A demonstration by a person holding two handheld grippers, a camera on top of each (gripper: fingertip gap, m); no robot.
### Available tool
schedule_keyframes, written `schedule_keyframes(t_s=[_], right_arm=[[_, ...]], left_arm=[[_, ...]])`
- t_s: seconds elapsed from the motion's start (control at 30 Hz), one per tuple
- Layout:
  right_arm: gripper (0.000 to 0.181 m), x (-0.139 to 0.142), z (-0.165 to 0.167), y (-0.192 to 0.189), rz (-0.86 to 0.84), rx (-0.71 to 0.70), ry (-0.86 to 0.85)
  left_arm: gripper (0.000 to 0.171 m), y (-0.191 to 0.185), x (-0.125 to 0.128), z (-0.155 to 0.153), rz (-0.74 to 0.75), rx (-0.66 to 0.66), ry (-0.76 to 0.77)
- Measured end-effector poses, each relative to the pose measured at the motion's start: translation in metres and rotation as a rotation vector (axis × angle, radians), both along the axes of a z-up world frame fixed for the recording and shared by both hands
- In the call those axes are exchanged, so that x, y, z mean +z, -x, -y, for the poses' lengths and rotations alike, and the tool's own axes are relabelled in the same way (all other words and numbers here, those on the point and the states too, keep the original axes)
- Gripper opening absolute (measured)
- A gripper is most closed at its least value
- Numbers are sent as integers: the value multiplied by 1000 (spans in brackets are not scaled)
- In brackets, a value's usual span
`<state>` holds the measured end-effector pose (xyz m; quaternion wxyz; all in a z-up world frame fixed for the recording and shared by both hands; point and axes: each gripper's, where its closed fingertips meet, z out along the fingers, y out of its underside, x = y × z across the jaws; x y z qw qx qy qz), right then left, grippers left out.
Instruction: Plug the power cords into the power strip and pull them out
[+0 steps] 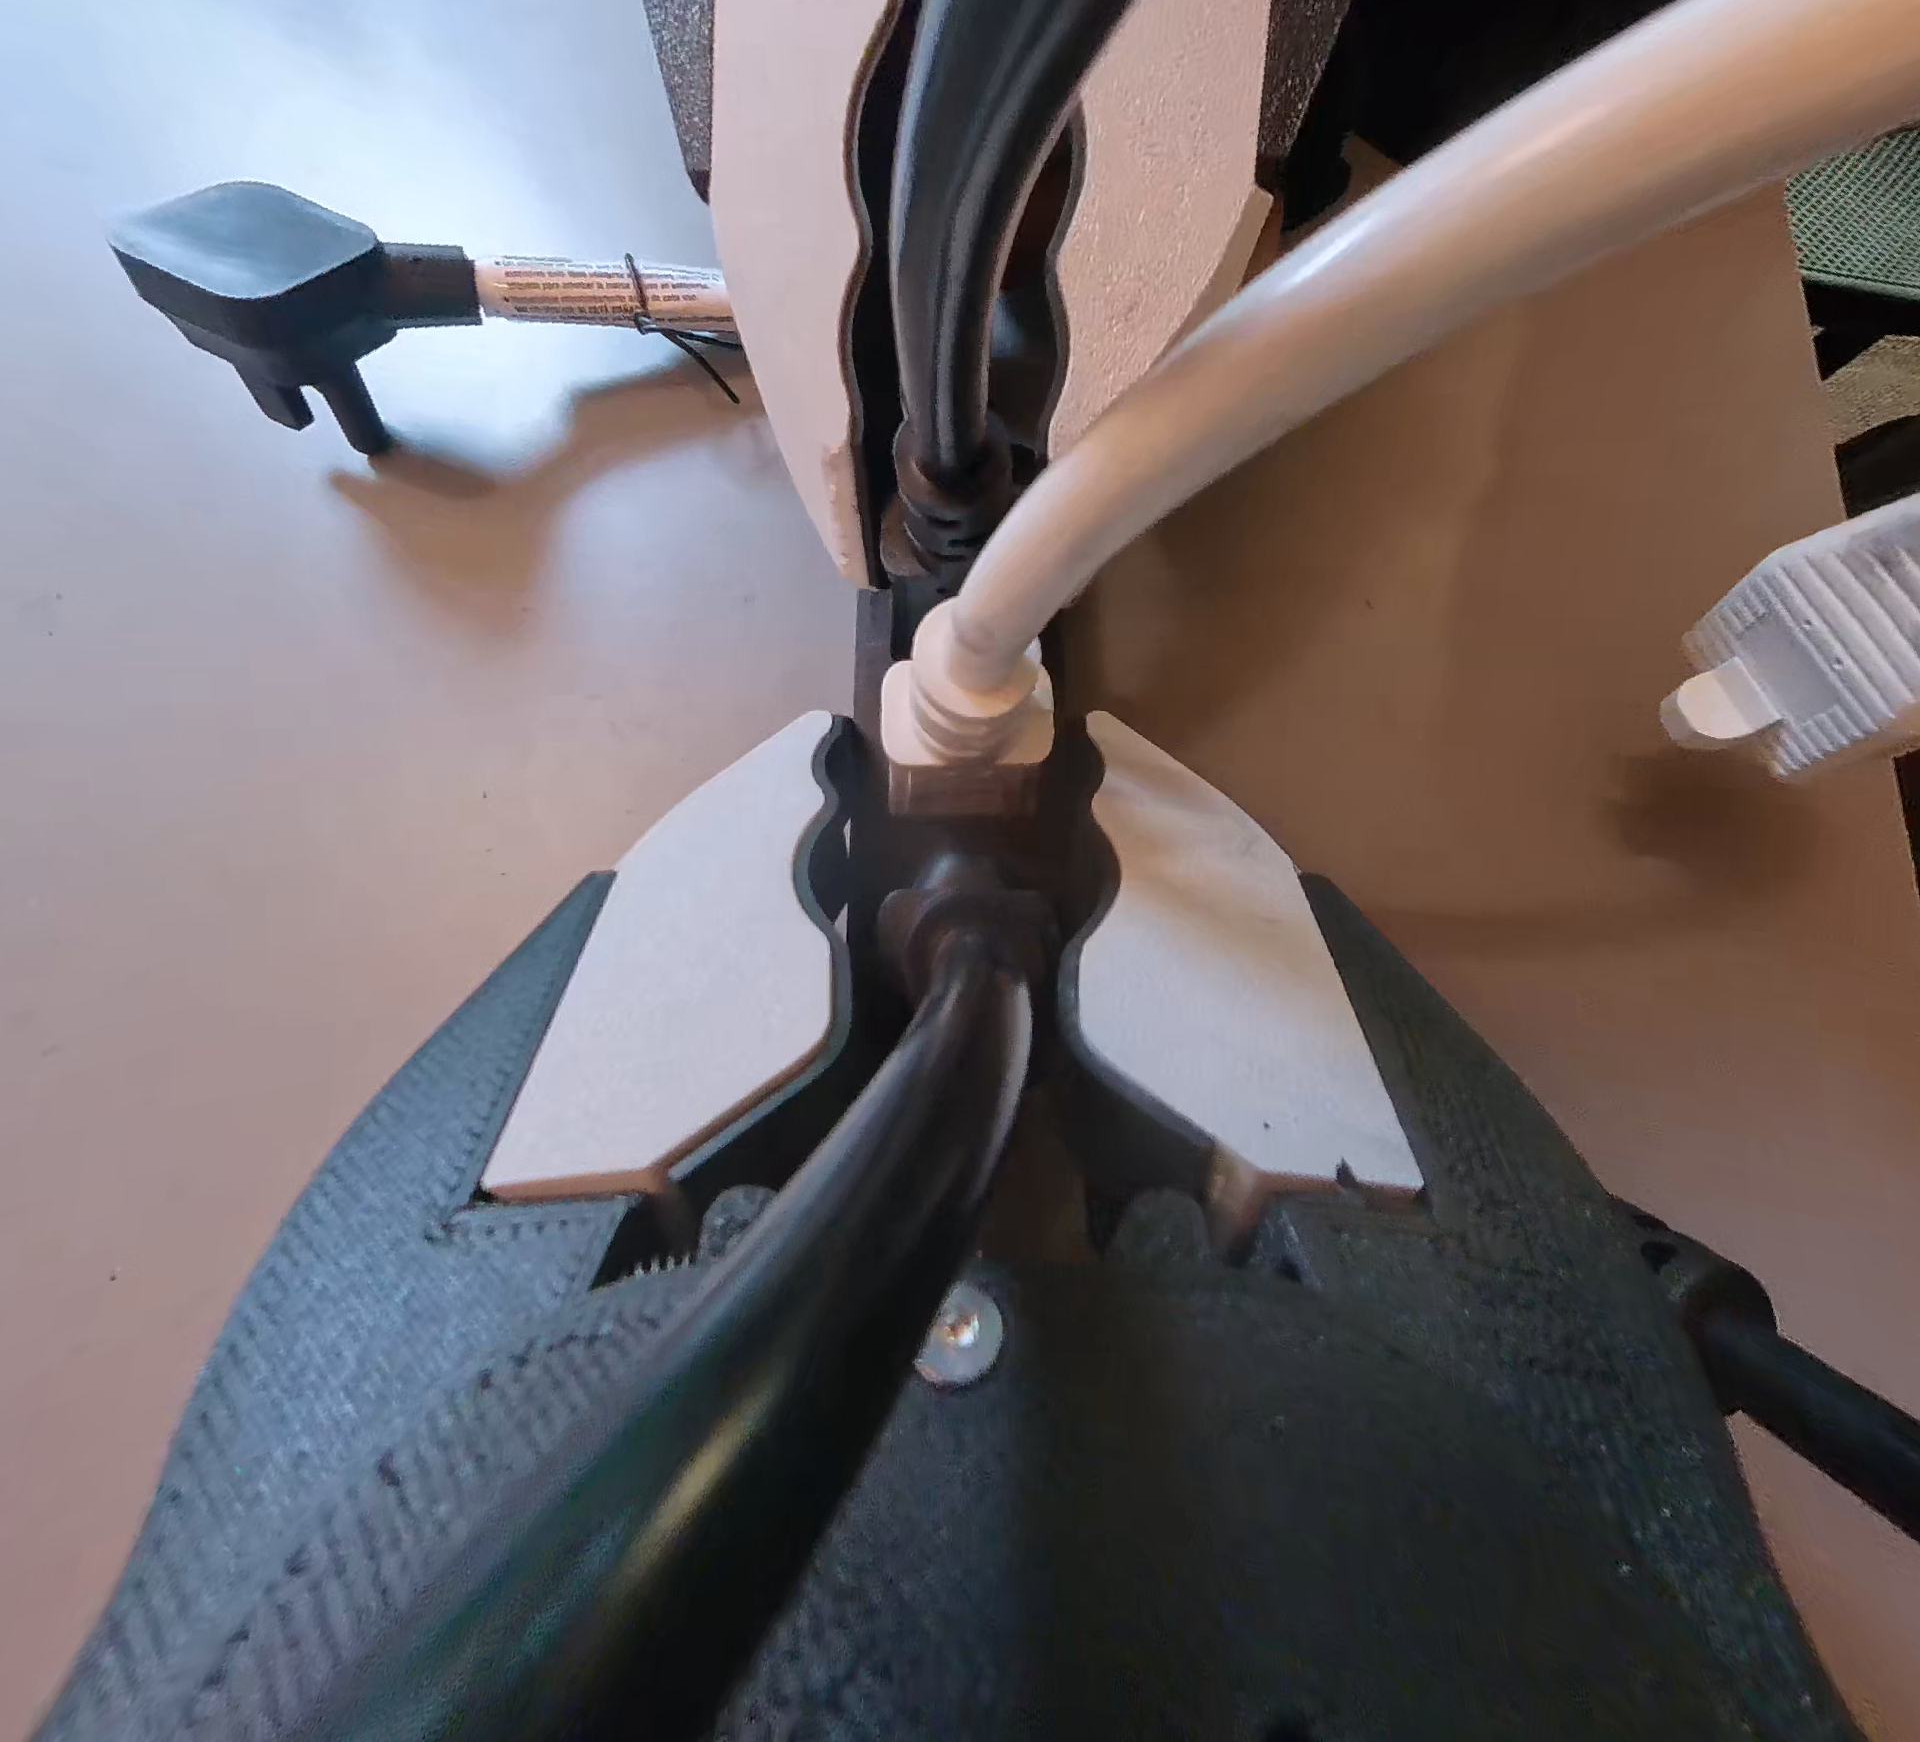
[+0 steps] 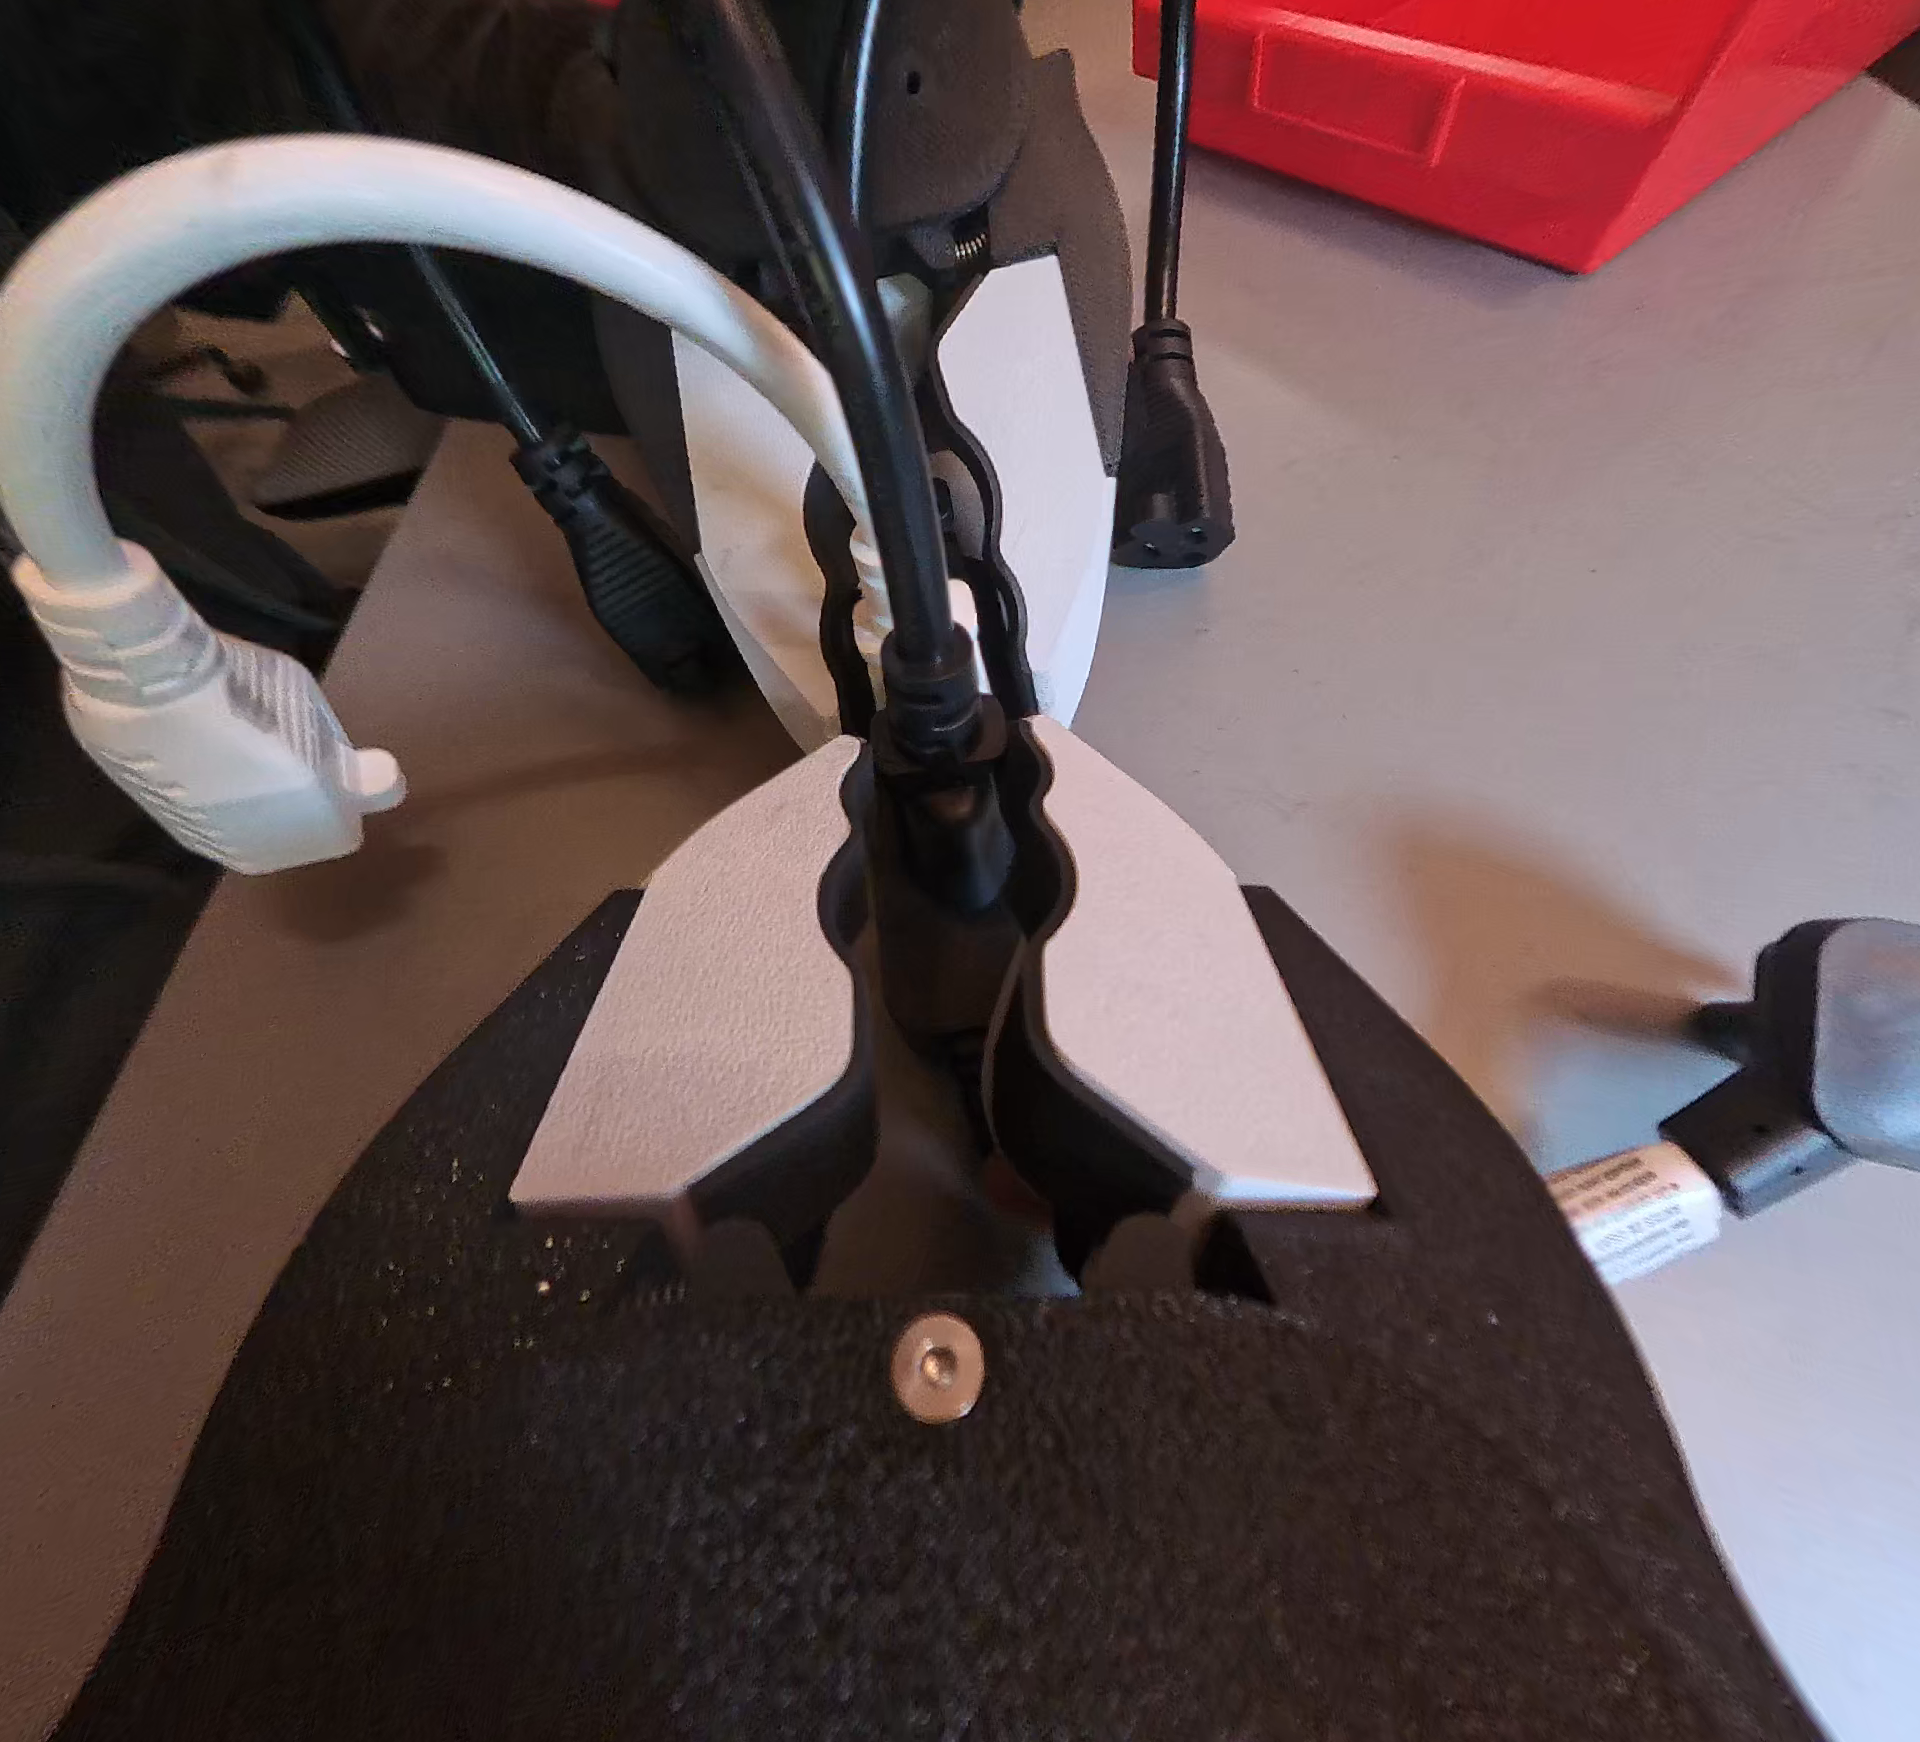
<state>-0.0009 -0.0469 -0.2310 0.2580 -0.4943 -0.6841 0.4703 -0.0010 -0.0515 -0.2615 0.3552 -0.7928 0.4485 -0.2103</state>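
Note:
A narrow black power strip [image 1: 871, 653] is held edge-on between the two grippers, above the table. My left gripper [image 1: 961, 736] is shut around the strip, with a white plug [image 1: 956, 736] and a black plug [image 1: 951, 923] between its fingers. My right gripper [image 2: 945, 747] faces it and is shut on a black plug [image 2: 935, 861] whose cord [image 2: 883, 362] rises away. The right gripper also shows in the left wrist view [image 1: 956, 549], and the left gripper in the right wrist view [image 2: 940, 710]. The white cord [image 1: 1351, 269] arcs to a loose white connector [image 1: 1818, 664].
The strip's own black angled plug [image 1: 249, 290] lies on the table [image 1: 312, 965] on a white-labelled cord. Two black connectors [image 2: 1174, 466] [image 2: 623, 549] hang beside the left gripper. A red bin [image 2: 1507, 30] stands behind. The table edge [image 1: 1860, 497] is near the white connector. My two grippers' fingertips are within a few centimetres of each other.

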Motion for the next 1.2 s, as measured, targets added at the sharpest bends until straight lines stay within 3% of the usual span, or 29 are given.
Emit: schedule_keyframes(t_s=[0.17,0.33,0.43,0.6,0.73,0.93,1.1,1.2], right_arm=[[28,1,1,1,-17,-23,-28],[27,1,-1,2,7,-31,82],[27,1,3,2,-8,-31,-10],[27,1,-1,3,17,-46,102],[27,2,3,1,-7,-40,-21],[26,1,-3,5,26,-57,147],[27,3,0,2,-14,-54,-9],[27,1,-5,6,25,-63,140]], left_arm=[[39,0,0,1,1,1,4],[39,0,0,0,1,15,6],[39,1,0,2,-14,-1,1],[39,1,-1,0,-30,18,-10],[39,0,-1,1,-27,1,0],[39,2,-1,-1,-35,30,-3],[40,2,-1,-1,-14,9,-6],[39,3,-1,-2,-26,37,-4]])
